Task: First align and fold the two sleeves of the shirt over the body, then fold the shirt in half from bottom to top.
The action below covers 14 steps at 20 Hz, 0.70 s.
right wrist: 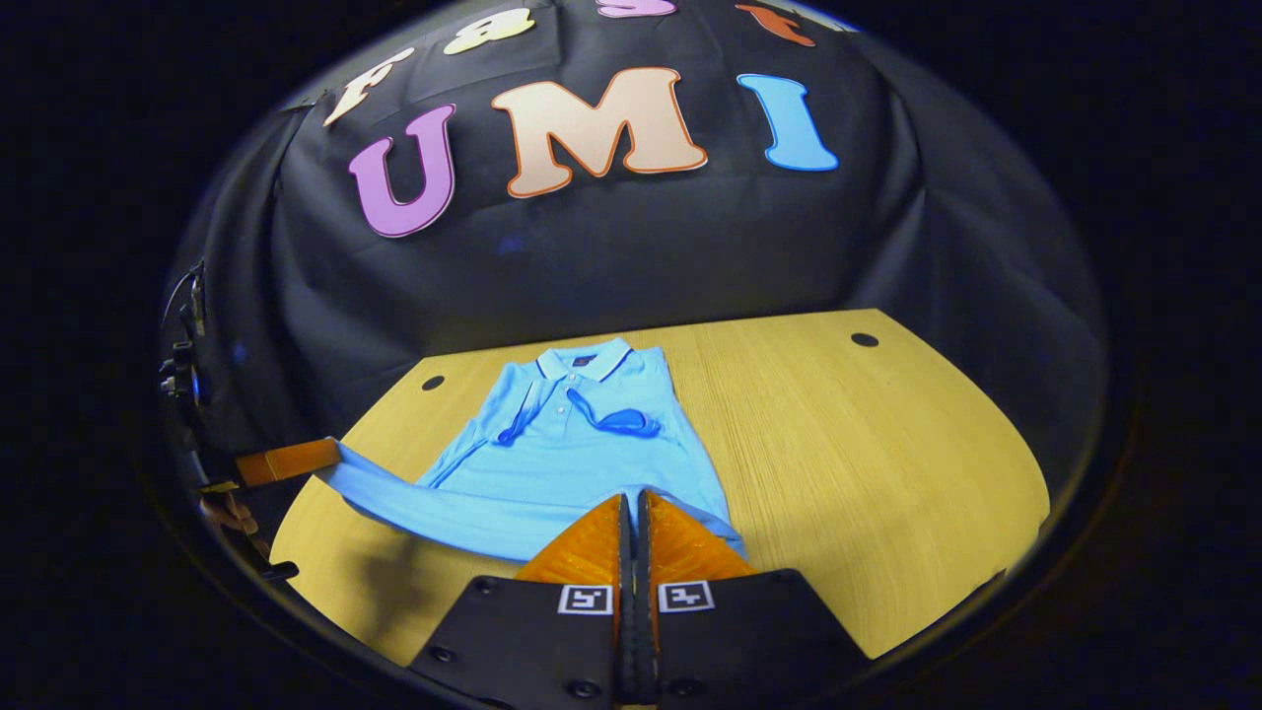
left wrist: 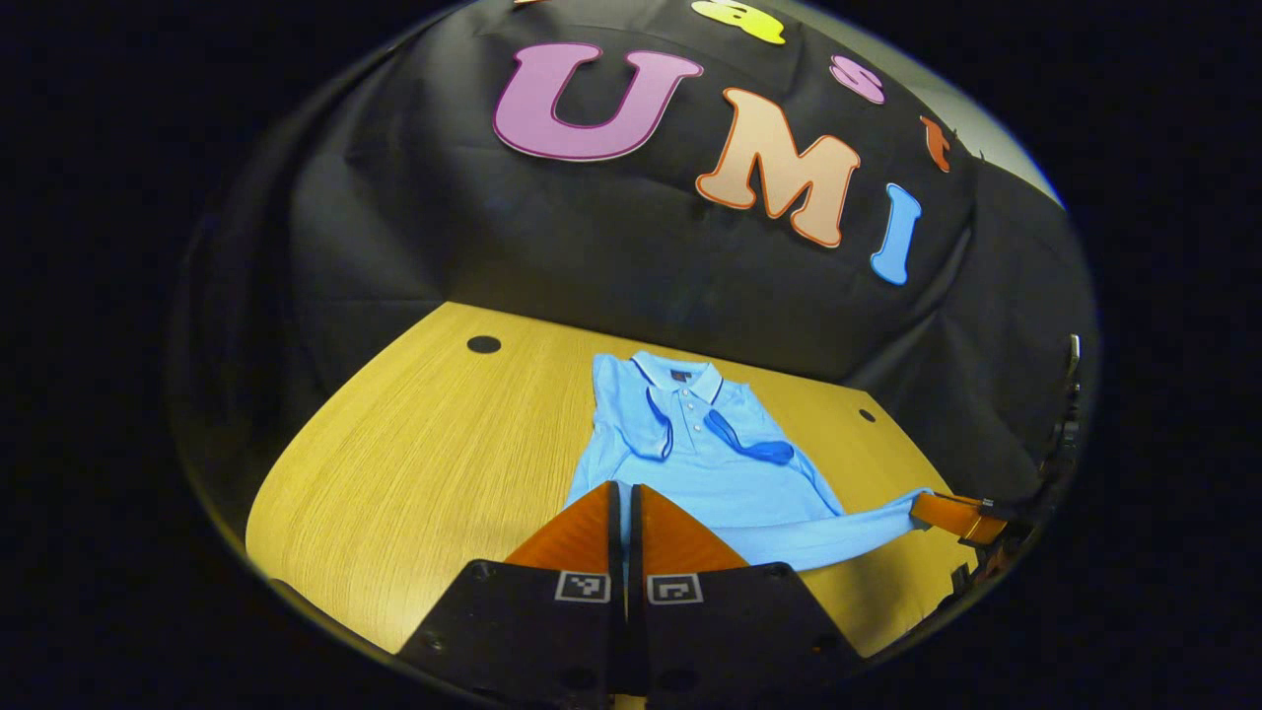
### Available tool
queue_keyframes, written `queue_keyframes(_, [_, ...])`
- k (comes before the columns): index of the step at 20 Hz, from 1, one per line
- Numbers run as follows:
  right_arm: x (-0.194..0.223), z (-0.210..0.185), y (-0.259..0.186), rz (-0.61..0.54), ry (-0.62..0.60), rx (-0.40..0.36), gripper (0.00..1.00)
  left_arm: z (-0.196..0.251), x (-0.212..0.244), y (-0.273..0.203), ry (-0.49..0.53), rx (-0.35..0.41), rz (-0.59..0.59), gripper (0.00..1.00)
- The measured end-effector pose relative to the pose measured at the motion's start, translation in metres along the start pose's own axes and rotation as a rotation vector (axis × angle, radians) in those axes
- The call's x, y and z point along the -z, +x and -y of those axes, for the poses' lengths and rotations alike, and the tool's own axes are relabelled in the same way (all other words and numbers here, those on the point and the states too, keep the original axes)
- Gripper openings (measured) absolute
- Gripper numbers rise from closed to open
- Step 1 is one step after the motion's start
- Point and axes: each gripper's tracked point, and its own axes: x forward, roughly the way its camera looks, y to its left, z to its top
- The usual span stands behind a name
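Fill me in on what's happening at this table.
A person is folding a blue shirt on a wooden table with two handheld grippers. Both sleeves already lie across the chest. The left gripper and right gripper each have their jaws closed on a corner of the hem, which is lifted off the table, so the bottom-to-top fold looks under way.

we see the shirt (right wrist: pixel 582 463) as soft, matt knit cloth, smooth over the body with a ribbed-looking collar (right wrist: pixel 582 362) and small glossy buttons. the worktop (right wrist: pixel 868 444) looks like wood or wood laminate, with fine straight grain and a low satin sheen, and small dark round caps (right wrist: pixel 865 340) set in it. the booth wall (right wrist: pixel 631 256) is matt woven cloth, lightly creased. on the right tool (right wrist: pixel 631 518) we see fingers (right wrist: pixel 592 547) with a finely textured, printed-plastic look and a smooth matt plastic body behind them.
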Motion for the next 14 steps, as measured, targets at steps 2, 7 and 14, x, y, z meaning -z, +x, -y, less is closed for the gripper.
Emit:
queue_keyframes(2, [-0.02,0.002,0.022,0.022,-0.007,0.009,0.03,0.006,-0.026,0.023,0.008,0.017,0.039,0.0])
queue_keyframes(7, [-0.065,0.008,0.085,0.064,-0.014,0.008,0.03,0.012,-0.069,0.084,0.038,0.006,0.082,0.0])
queue_keyframes(14, [-0.113,0.019,0.19,0.09,-0.035,-0.01,0.02,-0.007,-0.094,0.179,0.036,-0.069,0.078,0.0])
